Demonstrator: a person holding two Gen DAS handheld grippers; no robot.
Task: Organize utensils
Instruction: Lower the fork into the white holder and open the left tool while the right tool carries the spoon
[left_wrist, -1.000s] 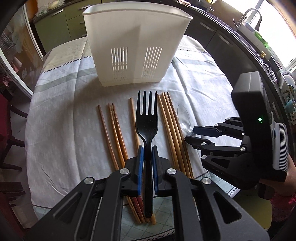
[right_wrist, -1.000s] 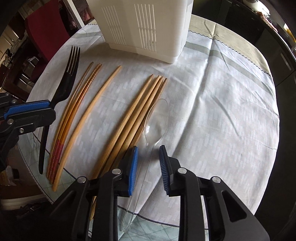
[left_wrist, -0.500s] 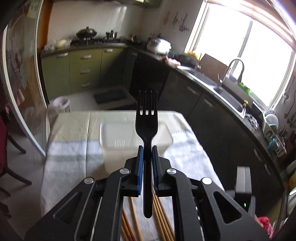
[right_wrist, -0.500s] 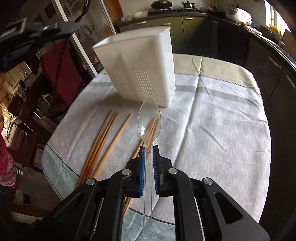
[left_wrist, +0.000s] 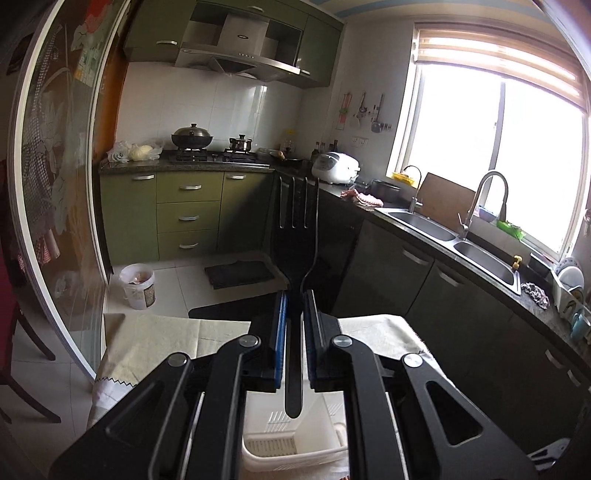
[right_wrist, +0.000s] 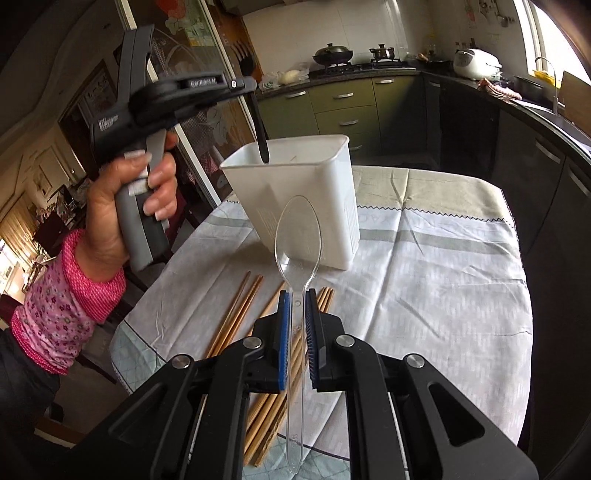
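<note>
My left gripper (left_wrist: 294, 306) is shut on a black plastic fork (left_wrist: 297, 236), tines up. It holds the fork upright over the white utensil holder (left_wrist: 291, 439). In the right wrist view the left gripper (right_wrist: 247, 86) hangs above the white holder (right_wrist: 314, 192) with the fork handle (right_wrist: 261, 140) dipping into its open top. My right gripper (right_wrist: 296, 306) is shut on a clear plastic spoon (right_wrist: 298, 240), raised above the table in front of the holder. Several wooden chopsticks (right_wrist: 236, 317) lie on the cloth below.
The round table has a white-grey cloth (right_wrist: 436, 288). A dark counter with a sink (left_wrist: 443, 236) runs along the right. Green cabinets and a stove (left_wrist: 192, 206) stand behind. A glass sliding door (left_wrist: 48, 206) is at the left.
My left gripper has lifted the fork off the table and tipped it upright over the holder. My right gripper shut on the clear spoon and raised it.
</note>
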